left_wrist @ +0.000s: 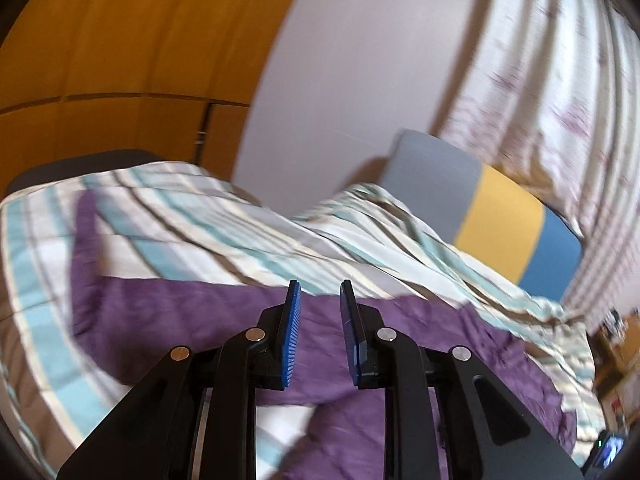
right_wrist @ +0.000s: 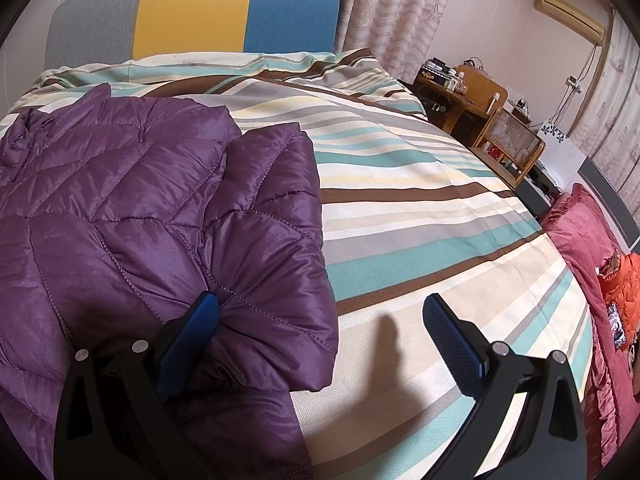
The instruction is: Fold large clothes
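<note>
A purple quilted jacket point(right_wrist: 120, 200) lies spread on the left half of the striped bed cover point(right_wrist: 400, 200). One sleeve point(right_wrist: 272, 208) is folded in over its body. My right gripper point(right_wrist: 320, 300) is open wide at the jacket's near right edge, its left finger point(right_wrist: 200, 328) resting against the sleeve fabric and its right finger over the bare cover. In the blurred left wrist view, my left gripper point(left_wrist: 320, 284) is raised above the jacket point(left_wrist: 180, 320). Its pads stand a narrow gap apart with nothing between them.
A grey, yellow and blue headboard point(right_wrist: 192, 8) stands at the far end of the bed. A wooden desk and chair point(right_wrist: 508, 140) are to the right. A red blanket point(right_wrist: 580, 240) lies along the right edge. An orange wardrobe point(left_wrist: 120, 40) and curtains point(left_wrist: 540, 60) stand behind.
</note>
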`<state>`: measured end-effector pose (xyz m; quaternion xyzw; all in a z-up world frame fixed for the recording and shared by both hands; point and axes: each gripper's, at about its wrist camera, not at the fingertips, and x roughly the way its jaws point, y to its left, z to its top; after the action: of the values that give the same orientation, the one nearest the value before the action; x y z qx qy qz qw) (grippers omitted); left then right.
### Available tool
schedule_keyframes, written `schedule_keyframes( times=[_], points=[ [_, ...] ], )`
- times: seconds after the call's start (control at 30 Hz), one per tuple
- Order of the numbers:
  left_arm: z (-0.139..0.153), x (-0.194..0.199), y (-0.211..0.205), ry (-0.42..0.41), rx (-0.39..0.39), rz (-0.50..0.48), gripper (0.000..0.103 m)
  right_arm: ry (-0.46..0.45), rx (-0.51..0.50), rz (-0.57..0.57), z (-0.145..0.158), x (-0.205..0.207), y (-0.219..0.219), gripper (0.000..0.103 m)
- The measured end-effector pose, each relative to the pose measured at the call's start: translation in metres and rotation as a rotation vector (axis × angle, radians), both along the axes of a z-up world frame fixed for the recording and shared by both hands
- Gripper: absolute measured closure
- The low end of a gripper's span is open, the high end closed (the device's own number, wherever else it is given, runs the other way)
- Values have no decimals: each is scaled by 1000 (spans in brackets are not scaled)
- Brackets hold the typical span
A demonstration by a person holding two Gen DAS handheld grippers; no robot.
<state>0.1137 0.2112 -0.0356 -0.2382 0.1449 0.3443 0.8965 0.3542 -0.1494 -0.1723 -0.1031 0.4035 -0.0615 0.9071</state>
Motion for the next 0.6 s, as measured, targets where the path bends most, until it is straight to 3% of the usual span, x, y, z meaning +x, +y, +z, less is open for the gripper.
schedule_keyframes(
  times=[0.03,0.07,0.13,0.23,0.33,0.43,0.5,0.53,0.57,0.6],
  points=[
    [0,9,-9,4,8,-35,83,0,2,0,0,1,1,2],
    [-1,16,-14,7,17,-57,95,0,2,0,0,0,0,2],
    [-6,37,-27,56,15,-115,97,1,5,0,0,1,0,2],
    [-21,42,-26,76,-64,-111,97,4,19,2,-1,2,-2,2],
    [-38,31,-17,108,-104,-44,96,8,37,2,-2,4,-3,2],
    [-58,3,10,126,-213,55,96,7,37,2,-2,4,-2,2],
    [-72,-23,29,116,-306,145,68,8,38,2,-2,4,-3,2],
    [-78,-42,37,89,-338,211,34,8,40,2,-2,5,-3,2],
    [-82,-64,42,47,-348,291,20,8,39,2,-2,4,-3,2],
    [-84,-77,43,16,-343,339,21,8,40,2,-2,5,-2,2]
  ],
)
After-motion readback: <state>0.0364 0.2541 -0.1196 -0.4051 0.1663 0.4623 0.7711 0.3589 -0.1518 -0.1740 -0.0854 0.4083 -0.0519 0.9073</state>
